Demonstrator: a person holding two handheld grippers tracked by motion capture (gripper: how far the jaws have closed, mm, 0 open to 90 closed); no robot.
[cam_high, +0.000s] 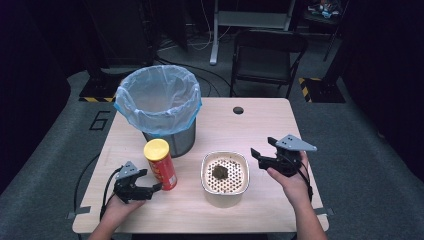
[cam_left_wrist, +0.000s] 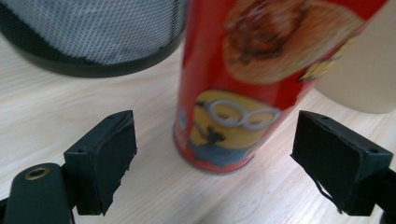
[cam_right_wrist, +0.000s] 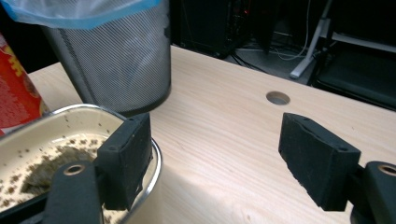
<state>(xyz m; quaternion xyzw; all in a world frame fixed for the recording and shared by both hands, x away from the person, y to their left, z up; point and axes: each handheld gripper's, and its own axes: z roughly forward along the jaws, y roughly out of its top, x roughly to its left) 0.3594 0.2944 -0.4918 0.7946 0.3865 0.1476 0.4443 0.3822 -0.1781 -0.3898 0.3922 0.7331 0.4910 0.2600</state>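
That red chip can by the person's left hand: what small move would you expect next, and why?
Probably a short push forward and then a squeeze. The left gripper is open, and the red chip can stands upright on the table just ahead of the gap between the jaws, not yet touched by either pad.

We see a pale matt wood-grain worktop (cam_high: 240, 127), a black metal-mesh bin (cam_right_wrist: 121, 65) with a thin blue plastic liner (cam_high: 157, 97), a glossy red printed can (cam_left_wrist: 243, 79), and a shiny-rimmed cream bowl (cam_high: 225, 172).
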